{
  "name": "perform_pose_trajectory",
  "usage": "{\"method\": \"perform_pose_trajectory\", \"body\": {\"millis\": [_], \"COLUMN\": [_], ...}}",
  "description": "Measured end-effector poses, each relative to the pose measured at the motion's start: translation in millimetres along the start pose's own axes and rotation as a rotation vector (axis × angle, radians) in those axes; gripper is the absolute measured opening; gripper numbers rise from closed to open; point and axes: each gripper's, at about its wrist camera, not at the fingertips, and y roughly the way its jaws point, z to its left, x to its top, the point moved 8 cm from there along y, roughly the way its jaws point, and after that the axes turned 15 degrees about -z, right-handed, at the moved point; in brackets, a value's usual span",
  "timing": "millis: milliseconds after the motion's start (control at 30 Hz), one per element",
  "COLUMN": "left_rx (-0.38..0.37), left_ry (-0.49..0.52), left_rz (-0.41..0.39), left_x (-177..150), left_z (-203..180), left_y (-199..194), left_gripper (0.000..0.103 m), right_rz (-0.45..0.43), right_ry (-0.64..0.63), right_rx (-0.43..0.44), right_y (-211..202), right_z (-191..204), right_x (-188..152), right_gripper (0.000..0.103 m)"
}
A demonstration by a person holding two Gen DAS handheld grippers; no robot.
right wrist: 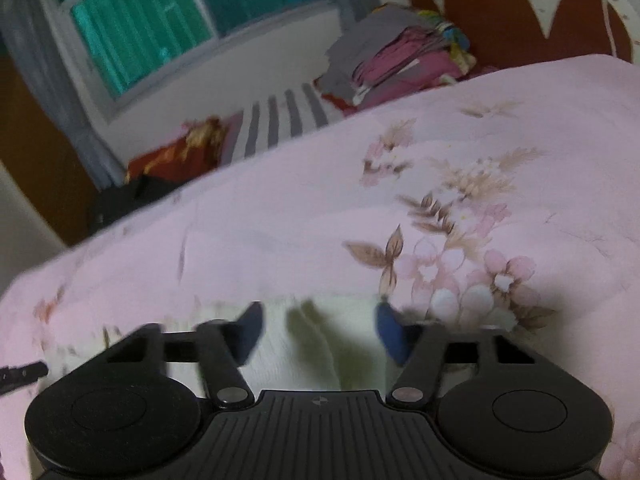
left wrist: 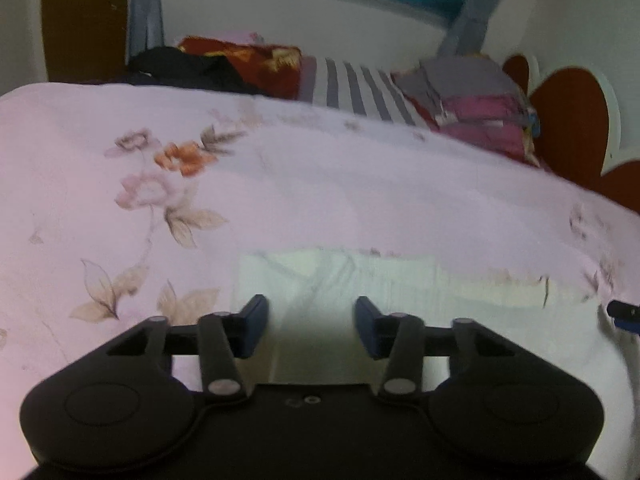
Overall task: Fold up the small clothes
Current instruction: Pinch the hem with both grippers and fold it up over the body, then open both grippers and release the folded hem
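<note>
Both claws are apart right now, left gripper [left wrist: 310, 328] and right gripper [right wrist: 318, 334] sitting over the white cloth [left wrist: 360, 276] lying on the pink bedspread [left wrist: 320, 184], nothing pinched. Risk imo: closing could snag bedspread too, or the fold springs open

garment [left wrist: 340, 276]: pale cream | bedsheet [left wrist: 320, 184]: pink, floral | tool pads [left wrist: 256, 328]: blue
</note>
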Motion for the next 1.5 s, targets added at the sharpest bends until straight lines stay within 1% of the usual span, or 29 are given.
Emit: {"method": "perform_pose_trajectory", "body": {"millis": [33, 100, 133, 167, 200, 233, 300, 400, 467, 567, 600, 700, 867, 900, 933, 967, 1000, 1067, 1100, 1133, 1233, 1300, 1400, 1433, 1467, 1500], "left_rx": [0.000, 0.007, 0.008, 0.008, 0.010, 0.011, 0.010, 0.017, 0.022, 0.024, 0.027, 0.034, 0.032, 0.031, 0.030, 0.030, 0.031, 0.035, 0.037, 0.039, 0.050, 0.065, 0.086, 0.089, 0.090, 0.094], "left_ry": [0.004, 0.004, 0.002, 0.007, 0.018, 0.030, 0.048, 0.021, 0.007, 0.013, 0.017, 0.005, 0.000, 0.003, 0.009, 0.011, 0.013, 0.013, 0.014, 0.016, 0.019, 0.019, 0.001, -0.003, 0.006, 0.025], "left_rz": [0.007, 0.013, 0.010, 0.005, -0.002, -0.013, -0.040, -0.077, -0.098, -0.099, -0.097, -0.089, -0.084, -0.084, -0.083, -0.081, -0.078, -0.076, -0.077, -0.082, -0.115, -0.154, -0.200, -0.198, -0.179, -0.156], "left_x": [-3, -5, -5, -5, -5, -5, -4, 2, 7, 9, 8, 5, 5, 5, 5, 4, 3, 1, 1, 1, 4, 10, 19, 19, 17, 12], "left_z": [0, 1, 1, 1, -1, -3, -6, -4, -4, -5, -5, -2, -1, -2, -2, -2, -3, -2, -2, -2, -3, -4, -4, -5, -6, -7], "left_y": [2, 4, 4, 4, 3, 1, -2, -7, -10, -9, -8, -5, -4, -4, -4, -4, -3, -2, -2, -2, -6, -10, -14, -12, -9, -4], "left_gripper": [0.032, 0.016, 0.010, 0.004, 0.003, 0.003, 0.003, 0.003, 0.003, 0.003, 0.003, 0.003, 0.003, 0.003, 0.003, 0.003, 0.003, 0.003, 0.003, 0.003, 0.003, 0.002, 0.003, 0.002, 0.002, 0.002], "right_rz": [0.011, 0.022, 0.024, 0.027, 0.036, 0.050, 0.063, 0.068, 0.050, 0.010, 0.003, 0.058, 0.065, 0.065, 0.061, 0.058, 0.061, 0.077, 0.071, 0.065, 0.066, 0.047, -0.031, -0.048, -0.055, -0.045], "right_ry": [-0.009, -0.039, -0.056, -0.077, -0.097, -0.115, -0.134, -0.141, -0.148, -0.147, -0.150, -0.133, -0.130, -0.130, -0.124, -0.120, -0.120, -0.133, -0.153, -0.173, -0.173, -0.159, -0.111, -0.102, -0.104, -0.113], "right_rx": [0.004, 0.005, 0.010, 0.016, 0.021, 0.025, 0.030, 0.049, 0.046, 0.049, 0.038, 0.053, 0.054, 0.053, 0.057, 0.064, 0.068, 0.095, 0.091, 0.088, 0.089, 0.088, 0.084, 0.083, 0.081, 0.077], "right_y": [3, 7, 8, 9, 11, 13, 17, 20, 19, 17, 17, 26, 29, 28, 27, 26, 26, 25, 24, 24, 25, 24, 18, 17, 18, 21], "right_z": [1, 3, 4, 6, 7, 8, 9, 10, 11, 12, 11, 10, 7, 7, 7, 7, 9, 13, 15, 16, 18, 18, 17, 17, 19, 21], "right_x": [-4, -10, -13, -15, -17, -20, -24, -25, -22, -15, -14, -18, -19, -18, -17, -16, -17, -22, -23, -24, -25, -20, -3, 2, 4, 3], "right_gripper": [0.051, 0.051, 0.047, 0.041, 0.027, 0.021, 0.021, 0.004, 0.004, 0.004, 0.004, 0.011, 0.015, 0.021, 0.037, 0.043, 0.045, 0.045, 0.041, 0.026, 0.003, 0.003, 0.003, 0.003, 0.003, 0.003]}}
